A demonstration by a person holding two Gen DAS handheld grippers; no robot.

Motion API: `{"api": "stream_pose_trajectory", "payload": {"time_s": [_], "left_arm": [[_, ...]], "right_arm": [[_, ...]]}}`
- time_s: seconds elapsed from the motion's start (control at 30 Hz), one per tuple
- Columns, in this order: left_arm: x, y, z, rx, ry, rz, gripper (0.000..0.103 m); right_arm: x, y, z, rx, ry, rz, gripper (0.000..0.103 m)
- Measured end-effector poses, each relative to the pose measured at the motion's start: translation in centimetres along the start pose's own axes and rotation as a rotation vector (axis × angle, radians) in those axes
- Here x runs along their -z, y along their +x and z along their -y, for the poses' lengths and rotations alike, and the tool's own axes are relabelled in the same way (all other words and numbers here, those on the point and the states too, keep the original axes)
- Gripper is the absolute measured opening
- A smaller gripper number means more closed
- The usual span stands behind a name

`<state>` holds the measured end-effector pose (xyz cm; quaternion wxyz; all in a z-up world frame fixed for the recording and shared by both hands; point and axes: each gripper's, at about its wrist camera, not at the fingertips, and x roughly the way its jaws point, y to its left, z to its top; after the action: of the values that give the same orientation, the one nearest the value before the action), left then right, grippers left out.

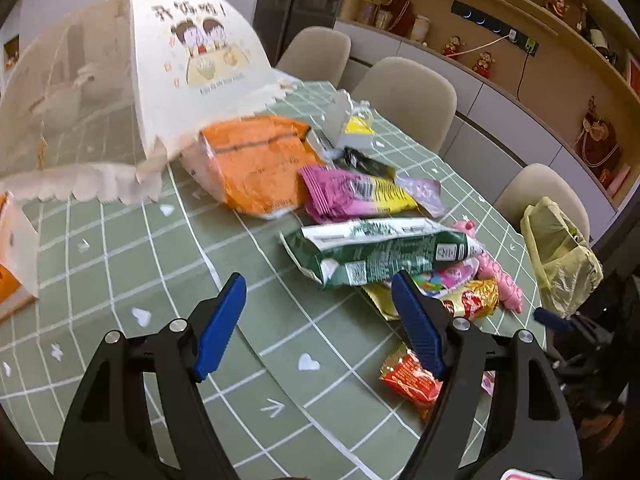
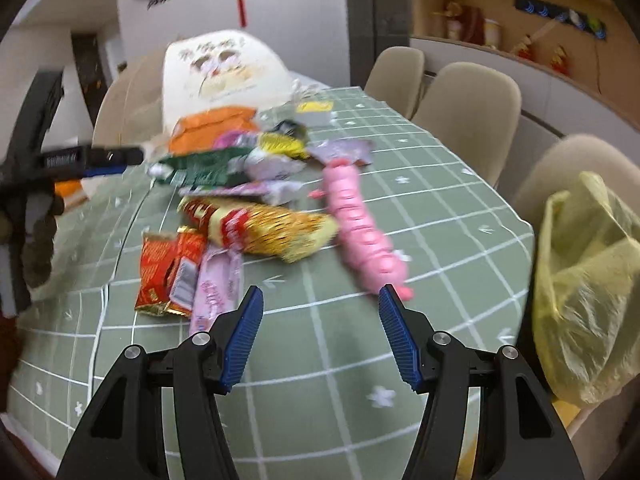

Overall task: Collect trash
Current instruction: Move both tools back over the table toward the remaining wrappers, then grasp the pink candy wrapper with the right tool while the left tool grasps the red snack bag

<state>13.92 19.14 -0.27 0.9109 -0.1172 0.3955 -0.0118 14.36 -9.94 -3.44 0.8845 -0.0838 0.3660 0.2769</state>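
Observation:
Several snack wrappers lie in a heap on the green checked tablecloth [image 1: 132, 264]: an orange bag [image 1: 256, 160], a magenta and yellow packet [image 1: 352, 192], a green bag [image 1: 376, 252], a gold and red packet [image 1: 476, 300] and a red packet [image 1: 408, 376]. A pink toy [image 2: 356, 220] lies beside them. A yellow plastic bag [image 2: 588, 284] hangs at the table's right edge. My left gripper [image 1: 318, 322] is open, just short of the green bag. My right gripper [image 2: 320, 336] is open and empty above bare cloth, near the pink toy's end.
A white mesh food cover [image 1: 120, 92] stands at the back left of the table. Beige chairs [image 1: 404, 96] line the far side, with wall shelves [image 1: 520, 40] behind. A white and orange box [image 1: 16, 260] sits at the left edge.

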Motion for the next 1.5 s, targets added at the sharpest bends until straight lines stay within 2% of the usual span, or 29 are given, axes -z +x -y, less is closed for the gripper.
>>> {"api": "stream_pose_trajectory", "payload": {"time_s": [0.13, 0.2, 0.27, 0.37, 0.4, 0.43, 0.53, 0.63, 0.7, 0.83, 0.97, 1.07, 1.1, 1.2, 1.33, 1.5], "left_arm": [[0.2, 0.1, 0.5, 0.016, 0.007, -0.013, 0.071], [0.2, -0.1, 0.5, 0.017, 0.009, -0.009, 0.071], [0.3, -0.3, 0.7, 0.02, 0.01, -0.008, 0.071], [0.6, -0.2, 1.0, 0.049, 0.014, -0.03, 0.071], [0.8, -0.1, 1.2, 0.066, 0.015, -0.045, 0.071], [1.1, 0.1, 1.6, 0.086, 0.021, -0.067, 0.071], [1.9, 0.7, 2.8, 0.101, 0.056, -0.114, 0.071], [2.8, 1.3, 4.1, 0.116, 0.096, -0.156, 0.071], [3.4, 1.6, 4.7, 0.113, 0.12, -0.175, 0.071], [4.2, 1.3, 6.3, 0.105, 0.175, -0.181, 0.07], [4.9, 0.4, 7.3, 0.066, 0.219, -0.15, 0.07], [5.5, 0.1, 7.6, 0.054, 0.207, -0.151, 0.07], [5.6, -0.1, 7.5, 0.055, 0.2, -0.149, 0.07], [5.7, -0.9, 7.0, 0.023, 0.178, -0.118, 0.07], [5.8, -1.1, 6.2, -0.004, 0.137, -0.114, 0.07], [6.7, -0.6, 6.4, -0.019, 0.124, -0.141, 0.07]], "right_arm": [[-0.2, 1.5, -2.2, -0.12, -0.007, -0.024, 0.057], [-0.3, 2.3, -3.6, -0.133, -0.034, -0.03, 0.056], [-0.5, 3.2, -4.1, -0.101, -0.045, -0.056, 0.046], [-0.5, 3.9, -4.0, -0.13, -0.031, -0.085, 0.038], [-0.3, 3.6, -4.1, -0.158, -0.043, -0.09, 0.024], [-0.1, 3.4, -4.1, -0.177, -0.05, -0.097, 0.016], [0.8, 2.1, -3.8, -0.17, -0.055, -0.076, 0.009], [1.5, 0.5, -2.4, -0.182, 0.022, -0.039, 0.008], [2.0, -0.9, -1.5, -0.147, 0.051, 0.006, 0.008], [2.9, -2.7, -1.1, -0.084, 0.032, 0.059, 0.008], [3.5, -2.8, -0.7, -0.113, -0.013, 0.024, 0.008], [3.7, -2.8, -0.7, -0.147, -0.035, 0.01, 0.009], [3.5, -2.7, -0.4, -0.172, -0.032, 0.009, 0.012], [2.9, -2.8, -0.2, -0.215, -0.027, 0.018, 0.043], [1.8, -1.5, -1.4, -0.242, -0.102, -0.031, 0.043], [1.1, 0.8, -1.3, -0.232, -0.092, -0.077, 0.043]]}}
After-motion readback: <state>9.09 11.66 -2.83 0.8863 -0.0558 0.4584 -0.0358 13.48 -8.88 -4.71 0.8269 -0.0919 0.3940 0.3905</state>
